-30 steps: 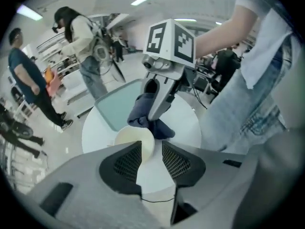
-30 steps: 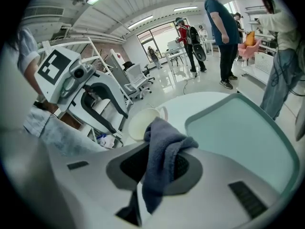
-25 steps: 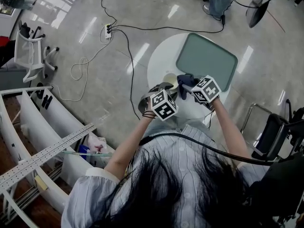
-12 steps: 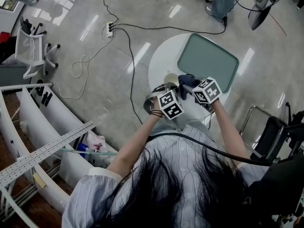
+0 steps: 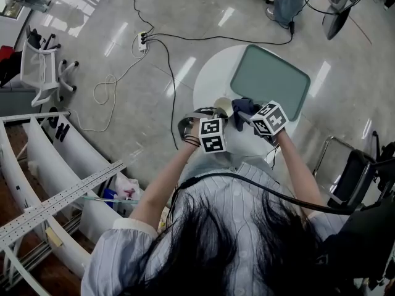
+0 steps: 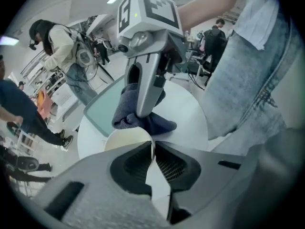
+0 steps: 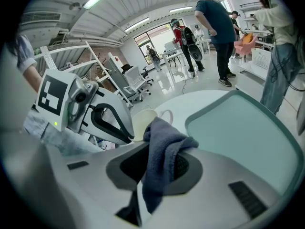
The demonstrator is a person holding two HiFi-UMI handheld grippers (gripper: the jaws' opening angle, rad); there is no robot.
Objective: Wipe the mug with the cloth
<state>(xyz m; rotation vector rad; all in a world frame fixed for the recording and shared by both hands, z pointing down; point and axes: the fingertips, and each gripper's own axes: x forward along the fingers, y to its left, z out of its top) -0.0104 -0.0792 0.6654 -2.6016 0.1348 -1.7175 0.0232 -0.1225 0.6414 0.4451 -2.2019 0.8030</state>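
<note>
1. Left tool (image 6: 152,148) was clamped on the rim of the cream mug (image 6: 125,140), at the edge of the round white tabletop (image 5: 207,79).
2. Right tool (image 7: 158,173) was pinching a dark blue cloth (image 7: 164,149), touching the mug, near the green tray (image 5: 270,78).

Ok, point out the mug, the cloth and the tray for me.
mug (image 7: 143,123), right gripper view, cream side wall.
cloth (image 7: 159,156), right gripper view, fold between the jaws.
tray (image 5: 270,79), head view, bare green surface.

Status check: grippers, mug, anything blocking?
Left gripper shut on cream mug, at rim. Right gripper shut on dark cloth, beside it. Nothing between them.
</note>
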